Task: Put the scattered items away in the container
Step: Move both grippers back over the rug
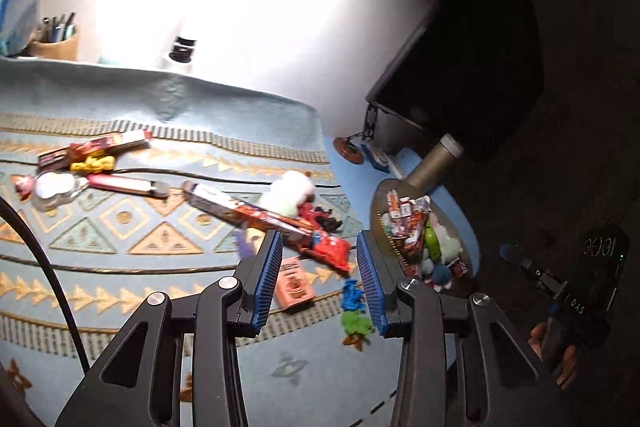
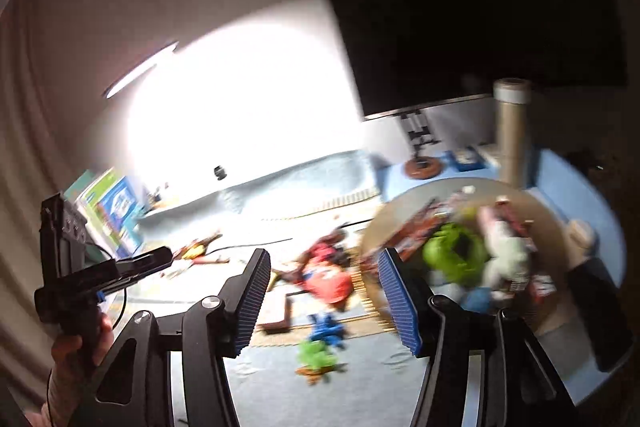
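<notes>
Desk (image 1: 420, 171), blue top, mostly under a pale blue patterned cloth (image 1: 120, 227). Dark monitor (image 1: 472, 39) at the back right, its stand foot (image 1: 349, 150) on the bare desk.

Container: a round tan tray (image 1: 378, 203) at the cloth's right edge, heaped with snack packets and soft toys; a green one (image 2: 452, 251) sits on top. Cardboard tube (image 1: 436, 163) stands just behind it.

Still scattered on the cloth: long red-and-silver snack packet (image 1: 256, 215), a second long packet (image 1: 96, 147) far left, red crumpled wrapper (image 1: 332, 251), white plush (image 1: 292, 191), small peach box (image 1: 296, 287), blue toy (image 1: 352, 293), green toy (image 1: 354, 325).

My left gripper (image 1: 318, 279): fingers (image 1: 266, 279) spread, nothing between them, over the peach box.

My right gripper (image 2: 328, 303): fingers (image 2: 248, 303) spread, empty, above the toys.

Readable writing: "DAS" on the right gripper's body (image 1: 578, 305). Packet labels too blurred.
</notes>
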Motion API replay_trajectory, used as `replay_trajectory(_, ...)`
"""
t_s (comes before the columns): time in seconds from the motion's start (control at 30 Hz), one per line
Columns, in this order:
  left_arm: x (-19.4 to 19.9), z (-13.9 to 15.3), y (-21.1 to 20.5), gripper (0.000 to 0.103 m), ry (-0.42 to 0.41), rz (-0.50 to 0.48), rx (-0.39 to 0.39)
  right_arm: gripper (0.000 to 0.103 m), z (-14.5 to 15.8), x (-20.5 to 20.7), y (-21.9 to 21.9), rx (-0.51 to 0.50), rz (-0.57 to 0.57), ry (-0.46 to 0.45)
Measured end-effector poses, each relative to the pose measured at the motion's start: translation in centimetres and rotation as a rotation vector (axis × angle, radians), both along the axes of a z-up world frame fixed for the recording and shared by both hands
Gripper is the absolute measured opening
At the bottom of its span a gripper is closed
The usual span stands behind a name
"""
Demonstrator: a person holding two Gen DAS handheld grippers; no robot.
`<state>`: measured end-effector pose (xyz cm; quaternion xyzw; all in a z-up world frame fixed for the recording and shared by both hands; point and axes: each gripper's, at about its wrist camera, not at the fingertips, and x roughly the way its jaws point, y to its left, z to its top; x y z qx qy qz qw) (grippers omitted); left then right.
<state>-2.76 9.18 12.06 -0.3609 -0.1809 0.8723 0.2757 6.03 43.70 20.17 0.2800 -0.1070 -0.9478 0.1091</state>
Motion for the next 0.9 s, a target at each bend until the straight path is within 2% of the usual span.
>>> replay_trajectory(0.13, -0.5, -1.7, -5.8, 0.039, -0.024, 0.109, -0.048, 0.06, -1.8, -1.4, -6.4, 0.061, 0.108, -0.044)
replay_trajectory(0.2, -1.1, -3.1, -9.0, 0.044, -0.053, 0.154, -0.088, 0.06, -3.3, -2.1, -9.5, 0.069, 0.172, -0.074)
replay_trajectory(0.23, -1.5, -3.8, -10.3, 0.053, -0.07, 0.174, -0.114, 0.06, -4.3, -2.5, -10.9, 0.07, 0.201, -0.09)
replay_trajectory(0.27, -1.9, -4.8, -11.6, 0.054, -0.087, 0.192, -0.137, 0.06, -5.4, -3.1, -12.3, 0.072, 0.229, -0.109)
replay_trajectory(0.4, -4.1, -7.9, -16.9, 0.054, -0.14, 0.282, -0.212, 0.06, -10.6, -5.1, -16.9, 0.062, 0.307, -0.191)
replay_trajectory(0.5, -6.0, -9.1, -18.8, 0.054, -0.126, 0.316, -0.308, 0.06, -14.0, -6.6, -18.9, 0.042, 0.342, -0.249)
replay_trajectory(0.63, -8.8, -9.4, -18.9, 0.054, -0.081, 0.253, -0.372, 0.06, -16.7, -8.0, -19.9, 0.017, 0.366, -0.29)
replay_trajectory(0.77, -11.8, -9.2, -17.9, 0.054, -0.07, 0.175, -0.331, 0.06, -17.3, -8.6, -19.4, -0.021, 0.359, -0.301)
replay_trajectory(0.8, -12.4, -9.2, -17.1, 0.054, -0.055, 0.149, -0.344, 0.06, -17.2, -8.6, -19.1, -0.038, 0.358, -0.299)
replay_trajectory(0.9, -14.0, -9.5, -14.4, 0.054, -0.018, 0.095, -0.479, 0.06, -17.5, -8.8, -18.3, -0.094, 0.343, -0.311)
